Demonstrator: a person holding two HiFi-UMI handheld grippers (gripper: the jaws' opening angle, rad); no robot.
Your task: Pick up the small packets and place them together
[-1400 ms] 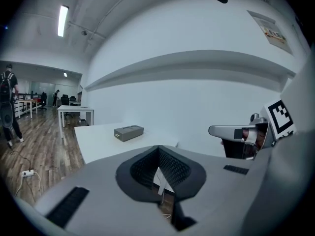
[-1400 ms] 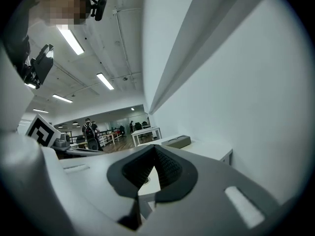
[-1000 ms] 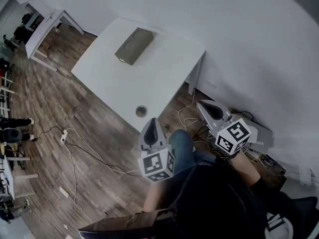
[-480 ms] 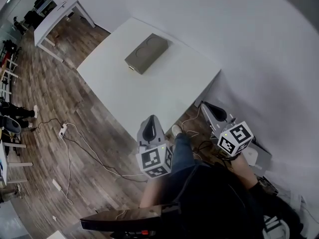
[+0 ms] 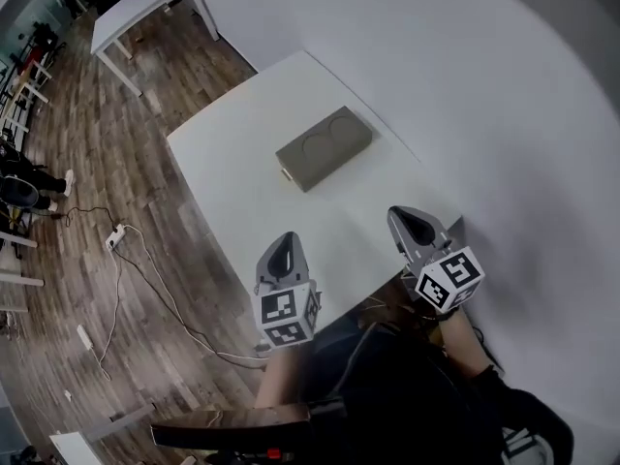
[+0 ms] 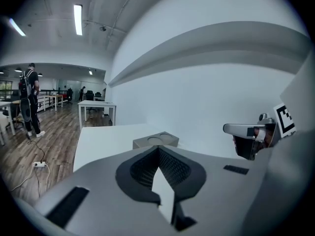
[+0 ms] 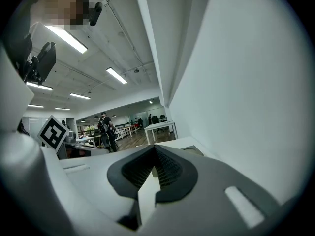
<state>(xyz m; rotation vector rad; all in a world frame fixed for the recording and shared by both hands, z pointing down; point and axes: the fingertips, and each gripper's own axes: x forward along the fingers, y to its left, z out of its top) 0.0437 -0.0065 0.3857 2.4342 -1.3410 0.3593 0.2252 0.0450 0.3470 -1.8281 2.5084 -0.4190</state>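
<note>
A white table (image 5: 242, 172) stands ahead against the wall, and on it lies a flat grey-brown box (image 5: 324, 147) with two round dents in its top. No small packets show in any view. My left gripper (image 5: 282, 253) hangs over the table's near edge, shut and empty. My right gripper (image 5: 411, 225) is over the table's near right corner, also shut with nothing in it. In the left gripper view the box (image 6: 155, 141) lies ahead on the table (image 6: 106, 139), and the right gripper (image 6: 246, 130) shows at the right.
The wall (image 5: 484, 95) runs along the table's far and right side. Wooden floor (image 5: 116, 163) with a power strip and cables (image 5: 113, 237) lies to the left. Another white table (image 5: 145, 8) stands further back. A person with a backpack (image 6: 27, 102) stands on the floor at the left.
The table and the box have drawn closer and shifted right in the head view. Both grippers have come forward from over the floor to the table's near edge, still shut.
</note>
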